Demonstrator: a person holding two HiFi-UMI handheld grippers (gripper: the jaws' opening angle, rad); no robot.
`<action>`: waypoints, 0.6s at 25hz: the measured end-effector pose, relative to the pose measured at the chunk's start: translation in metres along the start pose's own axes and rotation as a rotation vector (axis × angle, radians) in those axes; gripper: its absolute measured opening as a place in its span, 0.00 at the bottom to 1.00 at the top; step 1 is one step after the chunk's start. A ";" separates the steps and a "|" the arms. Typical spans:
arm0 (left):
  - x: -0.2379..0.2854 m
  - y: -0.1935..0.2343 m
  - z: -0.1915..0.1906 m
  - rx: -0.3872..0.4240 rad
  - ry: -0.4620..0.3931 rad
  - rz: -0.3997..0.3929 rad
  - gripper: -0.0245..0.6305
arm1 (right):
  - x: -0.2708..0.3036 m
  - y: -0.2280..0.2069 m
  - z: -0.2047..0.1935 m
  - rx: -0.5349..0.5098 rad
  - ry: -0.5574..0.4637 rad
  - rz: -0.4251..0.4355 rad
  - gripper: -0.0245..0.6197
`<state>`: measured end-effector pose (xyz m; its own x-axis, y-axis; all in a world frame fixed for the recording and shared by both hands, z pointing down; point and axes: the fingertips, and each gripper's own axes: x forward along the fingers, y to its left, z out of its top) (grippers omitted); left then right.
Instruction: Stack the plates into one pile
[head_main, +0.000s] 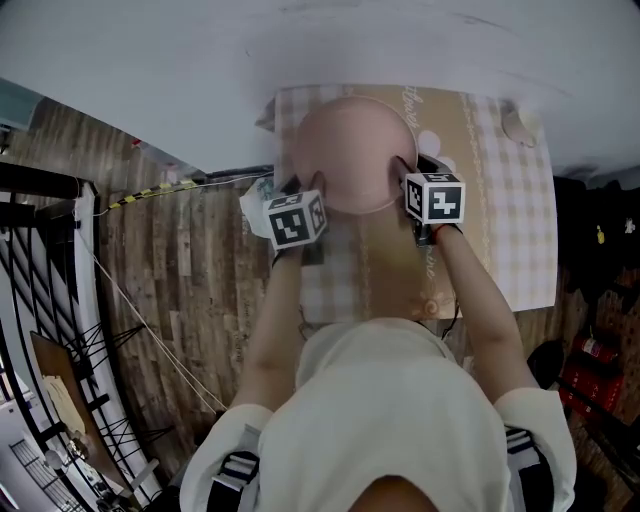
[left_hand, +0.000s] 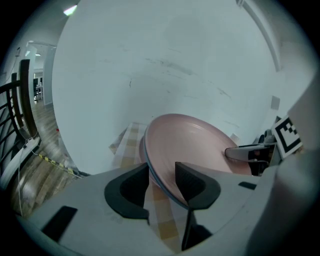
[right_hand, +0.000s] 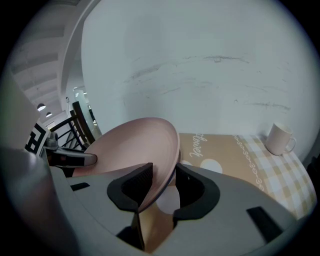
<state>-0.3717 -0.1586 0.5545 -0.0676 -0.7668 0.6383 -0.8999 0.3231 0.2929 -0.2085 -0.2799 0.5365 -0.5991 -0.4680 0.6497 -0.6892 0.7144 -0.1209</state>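
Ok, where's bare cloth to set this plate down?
The left claw and right claw grip the pink plate. Free: the tan middle of the tablecloth between plate and white mug, and the checked strip along the right edge. Crowded only at the far right corner, where the mug stands.

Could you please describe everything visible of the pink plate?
The pink plate is round, shallow and smooth, ceramic by its look, empty, with a thin darker rim edge. It is held over the far end of the checked tablecloth, the left gripper clamped on one side of its rim and the right gripper on the opposite side.
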 end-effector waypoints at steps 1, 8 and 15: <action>0.004 0.002 0.001 0.002 0.002 0.001 0.26 | 0.004 0.000 0.001 -0.002 0.003 -0.002 0.25; 0.029 0.017 0.012 0.050 0.021 0.024 0.26 | 0.030 -0.002 0.005 0.004 0.033 -0.015 0.25; 0.046 0.023 0.012 0.099 0.047 0.053 0.26 | 0.047 -0.008 -0.003 0.012 0.080 -0.026 0.25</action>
<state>-0.4001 -0.1929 0.5818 -0.0977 -0.7224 0.6845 -0.9339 0.3043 0.1878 -0.2300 -0.3061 0.5699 -0.5471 -0.4426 0.7105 -0.7089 0.6964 -0.1120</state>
